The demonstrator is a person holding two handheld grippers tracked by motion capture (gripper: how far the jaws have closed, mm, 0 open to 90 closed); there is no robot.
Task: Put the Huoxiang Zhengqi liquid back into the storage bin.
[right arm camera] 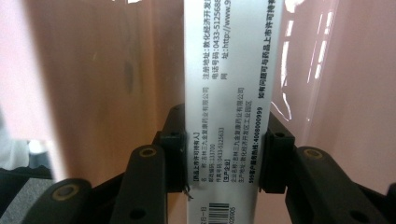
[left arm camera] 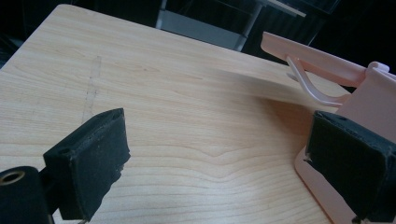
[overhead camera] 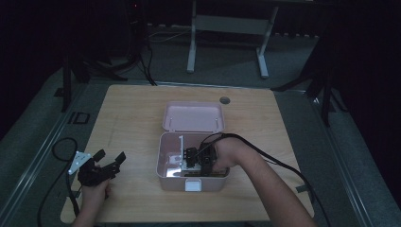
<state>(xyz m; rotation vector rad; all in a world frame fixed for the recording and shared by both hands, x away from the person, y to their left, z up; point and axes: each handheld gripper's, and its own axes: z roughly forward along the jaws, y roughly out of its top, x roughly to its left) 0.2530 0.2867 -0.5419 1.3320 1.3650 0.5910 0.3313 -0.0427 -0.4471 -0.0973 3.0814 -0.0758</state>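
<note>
An open pink storage box stands mid-table, its lid tilted back behind it. My right gripper reaches down inside the box. In the right gripper view the right gripper is shut on a narrow white carton with printed text and a barcode, and the pink box wall is close behind it. My left gripper rests low over the table to the left of the box. Its jaws are open, and between them my left gripper has just bare wood. The box is at its right.
The wooden table has free room left of the box and behind the lid. A cable grommet sits near the far edge. Black cables trail from both grippers. A desk frame and stands are on the floor beyond.
</note>
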